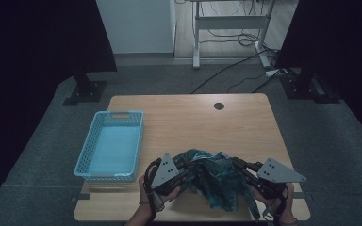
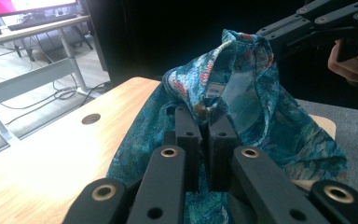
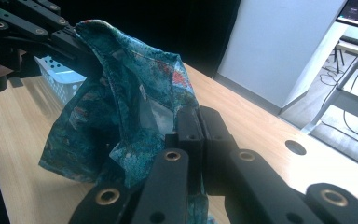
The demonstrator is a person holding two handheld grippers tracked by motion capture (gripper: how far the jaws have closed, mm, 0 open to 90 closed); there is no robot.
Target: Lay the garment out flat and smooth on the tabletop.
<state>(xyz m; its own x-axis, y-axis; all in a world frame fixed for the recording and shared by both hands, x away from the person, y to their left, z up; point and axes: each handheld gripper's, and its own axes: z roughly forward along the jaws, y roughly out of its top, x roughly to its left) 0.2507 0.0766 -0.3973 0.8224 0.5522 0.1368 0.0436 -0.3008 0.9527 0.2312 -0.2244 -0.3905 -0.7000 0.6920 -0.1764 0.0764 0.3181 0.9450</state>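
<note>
A teal patterned shirt [image 1: 212, 176] with red and blue flecks hangs bunched over the front of the wooden table [image 1: 188, 117], held up between both grippers. My left gripper [image 1: 186, 172] is shut on its left side; in the left gripper view the jaws pinch the cloth [image 2: 242, 93] near the collar at the gripper [image 2: 204, 116]. My right gripper [image 1: 238, 169] is shut on the right side, with the fabric [image 3: 130, 107] draping away from the gripper [image 3: 196, 114] toward the other gripper. The shirt's lower folds still rest on the tabletop.
A light blue perforated basket [image 1: 111, 143] stands on the left part of the table, its inside bare. A round cable hole [image 1: 218, 106] sits near the far edge. Black stands [image 1: 82, 87] and desk legs with cables [image 1: 231, 42] are on the floor beyond.
</note>
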